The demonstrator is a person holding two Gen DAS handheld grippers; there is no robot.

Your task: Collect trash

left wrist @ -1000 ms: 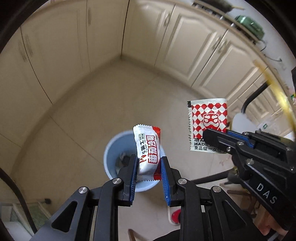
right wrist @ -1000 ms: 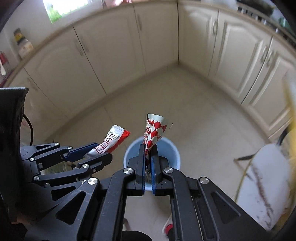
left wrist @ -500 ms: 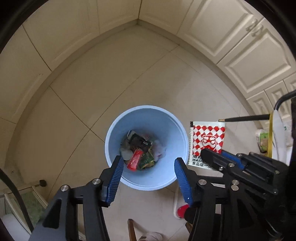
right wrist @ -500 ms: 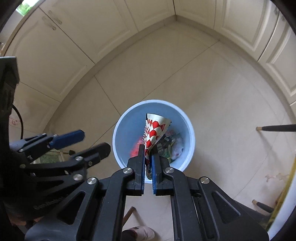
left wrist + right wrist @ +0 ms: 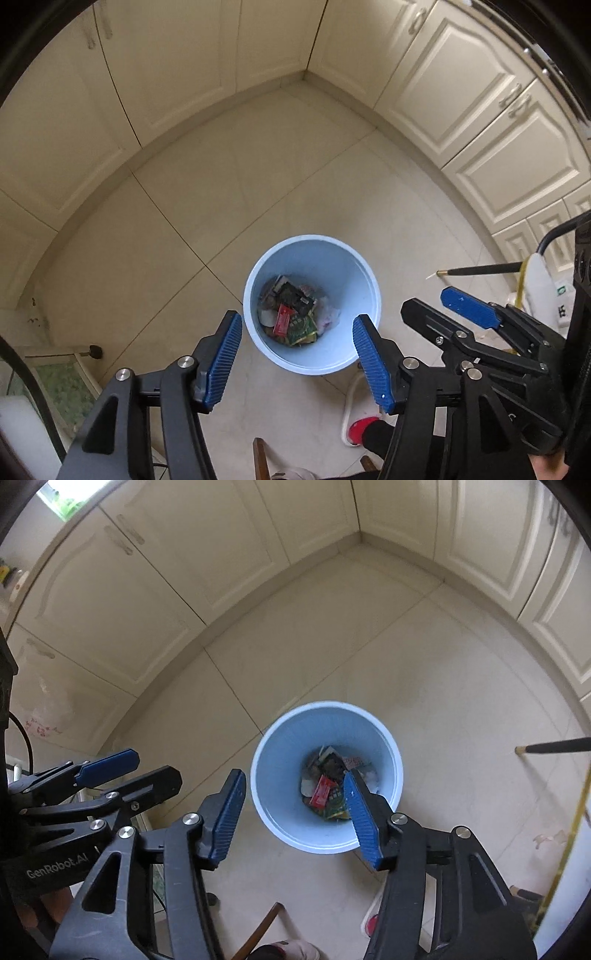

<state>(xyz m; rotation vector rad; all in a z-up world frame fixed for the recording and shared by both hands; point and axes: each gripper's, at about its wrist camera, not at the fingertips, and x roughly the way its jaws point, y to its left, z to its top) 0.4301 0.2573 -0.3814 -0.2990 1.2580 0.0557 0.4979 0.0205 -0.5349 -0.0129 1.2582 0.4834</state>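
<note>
Trash [image 5: 293,317] lies at the bottom of the blue bin [image 5: 354,354] on the floor [image 5: 258,177], wrappers piled together. My left tongs [image 5: 297,363] hang over the bin, spread, holding nothing. My right tongs [image 5: 293,812] likewise spread and bare, just beside the left.

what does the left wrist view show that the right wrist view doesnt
Only the left wrist view shows cabinet handles at upper right, a white power strip at far right and a small glass tank at lower left.

Only the right wrist view shows a window at top left and the left gripper from the side, open.

Both show the blue trash bin on the tiled floor with wrappers inside, a black broom handle, and the right gripper open and empty.
</note>
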